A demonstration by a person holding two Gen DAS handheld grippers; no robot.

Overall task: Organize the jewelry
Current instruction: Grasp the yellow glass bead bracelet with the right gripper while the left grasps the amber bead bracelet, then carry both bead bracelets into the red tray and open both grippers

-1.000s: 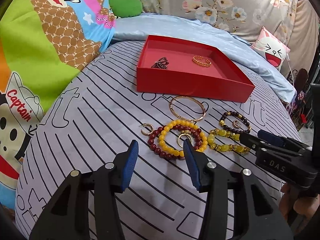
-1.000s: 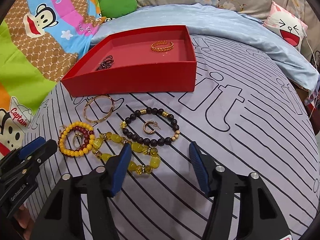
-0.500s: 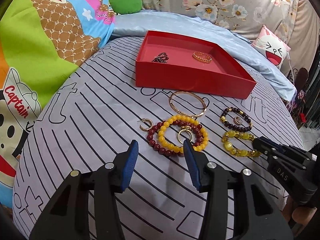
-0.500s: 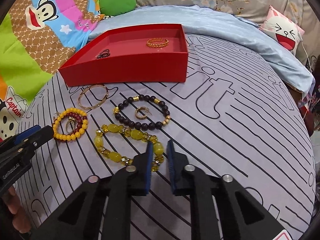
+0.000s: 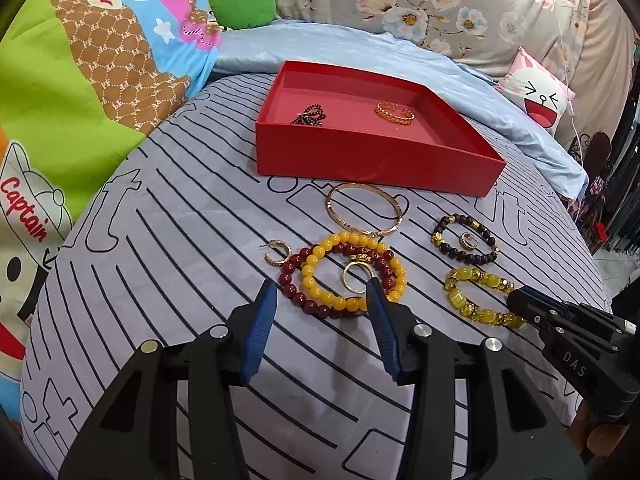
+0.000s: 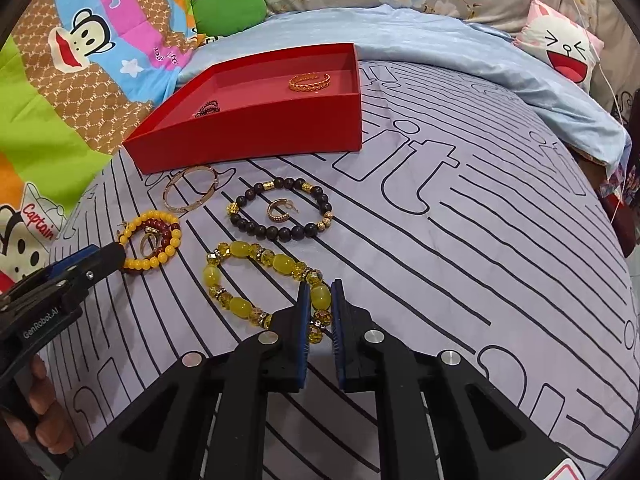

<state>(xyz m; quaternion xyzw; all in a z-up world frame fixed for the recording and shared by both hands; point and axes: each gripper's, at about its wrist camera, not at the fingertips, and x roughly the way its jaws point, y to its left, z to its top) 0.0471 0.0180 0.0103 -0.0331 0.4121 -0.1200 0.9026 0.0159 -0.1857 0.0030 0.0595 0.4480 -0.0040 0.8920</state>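
My right gripper (image 6: 319,300) is shut on the near side of a yellow-green bead bracelet (image 6: 240,304), which still lies on the bed; it also shows in the left wrist view (image 5: 476,296). My left gripper (image 5: 320,300) is open just short of a yellow bead bracelet (image 5: 352,272) overlapping a dark red one (image 5: 296,292), with a gold ring (image 5: 354,278) inside. A red tray (image 5: 372,160) behind holds a gold chain bangle (image 5: 394,114) and a dark beaded piece (image 5: 310,114).
A thin gold bangle (image 5: 366,208), a black bead bracelet (image 5: 464,236) around a gold hoop earring (image 5: 467,240), and another hoop earring (image 5: 276,254) lie on the striped grey sheet. Pillows and a light blue blanket (image 5: 360,48) lie behind the tray.
My right gripper has closed from wide open onto the yellow-green bracelet. Both grippers have drawn back slightly. My left gripper stays open.
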